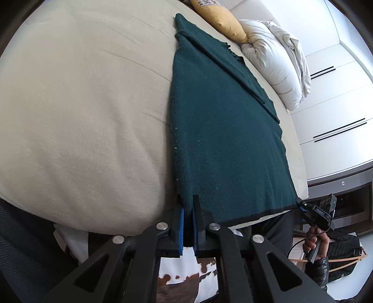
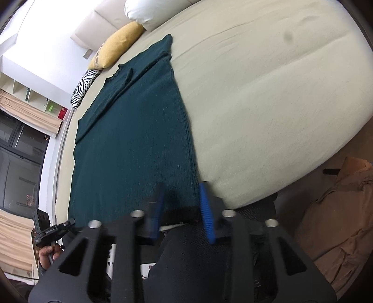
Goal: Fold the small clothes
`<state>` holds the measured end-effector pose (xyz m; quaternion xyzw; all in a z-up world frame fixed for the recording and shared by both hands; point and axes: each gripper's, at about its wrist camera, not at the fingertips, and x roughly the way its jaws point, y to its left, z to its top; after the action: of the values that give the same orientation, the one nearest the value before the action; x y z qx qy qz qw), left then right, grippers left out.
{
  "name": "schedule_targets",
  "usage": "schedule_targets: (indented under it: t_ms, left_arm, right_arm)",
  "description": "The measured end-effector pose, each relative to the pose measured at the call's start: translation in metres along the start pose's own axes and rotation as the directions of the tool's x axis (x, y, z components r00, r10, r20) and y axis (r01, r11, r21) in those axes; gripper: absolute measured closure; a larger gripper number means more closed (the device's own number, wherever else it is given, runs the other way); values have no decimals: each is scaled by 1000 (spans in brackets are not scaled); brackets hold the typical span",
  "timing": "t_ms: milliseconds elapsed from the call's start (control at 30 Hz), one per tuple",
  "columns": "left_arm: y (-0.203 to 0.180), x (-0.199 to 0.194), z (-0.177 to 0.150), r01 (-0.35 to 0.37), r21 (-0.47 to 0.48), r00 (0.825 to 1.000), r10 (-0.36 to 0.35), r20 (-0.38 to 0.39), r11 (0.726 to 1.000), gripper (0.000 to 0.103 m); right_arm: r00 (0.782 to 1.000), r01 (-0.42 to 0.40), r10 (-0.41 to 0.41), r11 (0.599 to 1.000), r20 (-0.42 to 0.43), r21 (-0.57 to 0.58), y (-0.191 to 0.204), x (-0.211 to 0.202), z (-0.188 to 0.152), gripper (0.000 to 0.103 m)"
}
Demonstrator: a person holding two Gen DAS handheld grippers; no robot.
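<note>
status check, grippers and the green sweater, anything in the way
Left gripper nearly shut at the near-left hem corner, grip unclear. Right gripper open, straddling the near-right corner. Green sweater flat on the bed, sleeve folded in. Nothing in the way.

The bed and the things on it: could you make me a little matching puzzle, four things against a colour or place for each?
Things:
1. teal garment
2. plain cushion
3. bunched duvet
4. patterned cushion

Descriptions:
A. white
B. spread flat on the bed
C. black-and-white zebra stripes
D. yellow

Pairs: 1-B, 2-D, 3-A, 4-C
</note>
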<state>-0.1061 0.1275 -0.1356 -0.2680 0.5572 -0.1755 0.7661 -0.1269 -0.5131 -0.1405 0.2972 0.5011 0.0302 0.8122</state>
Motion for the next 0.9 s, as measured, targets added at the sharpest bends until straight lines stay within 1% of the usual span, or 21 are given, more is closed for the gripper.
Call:
schedule_targets:
  t_ms: [33,133,267,333,467,567,633,700,800,900]
  left_arm:
    - [0,-2,0,12,-1,1000,-12,5,1000,97]
    - [0,-11,4,62,-23,998,-61,27,998,97]
    - [-4,-30,19,156,-53,985,-151,87,986,97]
    - [-8,-39,30,198,-59,974,-190,122,978,97]
    - [-15,-52,57,279,-83,947,-260,187,957,97]
    - [-16,-59,83,333,-103,924,-303,235,937,97]
    - [-21,-59,102,350,-104,913,-314,261,931,97]
    - [-23,-58,119,341,-101,912,-302,278,935,97]
    - [-26,-48,147,353,-114,906,-309,290,928,97]
    - [-30,-37,178,348,-117,905,-301,301,930,97]
  right_arm:
    - [1000,2,-3,1000,-7,-5,1,0,0,95]
    - [1000,-3,3,1000,-5,-16,6,-2,0,96]
    - [996,-78,78,997,38,-6,15,-13,11,96]
    - [991,-121,120,993,62,-1,20,-18,19,96]
    - [965,-235,231,972,123,18,34,-25,45,96]
    - [946,-289,282,957,160,22,46,-26,69,96]
    - [941,-295,287,955,179,17,53,-23,85,96]
    - [939,-288,281,957,201,10,61,-18,107,96]
    - [935,-283,271,959,229,21,71,-4,142,96]
    - [933,-267,252,963,255,23,82,10,176,96]
